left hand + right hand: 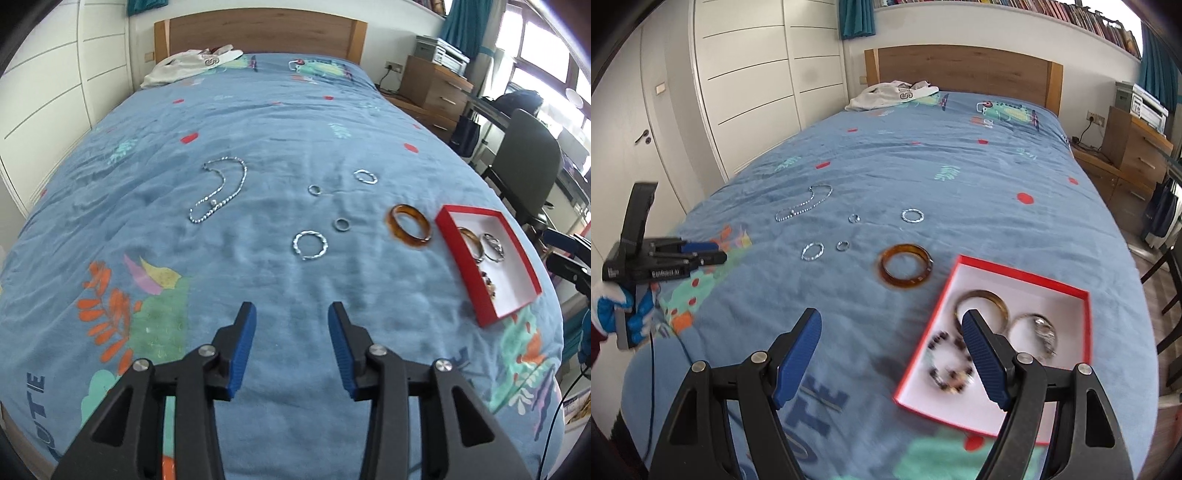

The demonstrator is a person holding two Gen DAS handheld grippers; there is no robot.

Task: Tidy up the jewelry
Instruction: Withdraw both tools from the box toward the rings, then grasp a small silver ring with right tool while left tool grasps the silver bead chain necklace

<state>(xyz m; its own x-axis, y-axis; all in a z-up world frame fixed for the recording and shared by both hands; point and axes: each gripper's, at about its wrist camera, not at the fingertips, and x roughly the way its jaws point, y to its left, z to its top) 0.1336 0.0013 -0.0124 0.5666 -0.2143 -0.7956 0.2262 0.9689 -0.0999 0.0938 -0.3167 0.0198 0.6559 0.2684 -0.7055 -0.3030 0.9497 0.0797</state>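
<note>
Looking along the left gripper: blue pads spread wide, nothing between them, hovering over bare blue bedspread with free cloth ahead. Farther on, silver chain necklace lying looped, long axis toward the headboard; amber bangle flat just beside the red box near the bed's right edge. Seen from the right wrist: right gripper also wide and empty, right finger over the box's near-left part, bangles and beaded bracelet inside.
</note>
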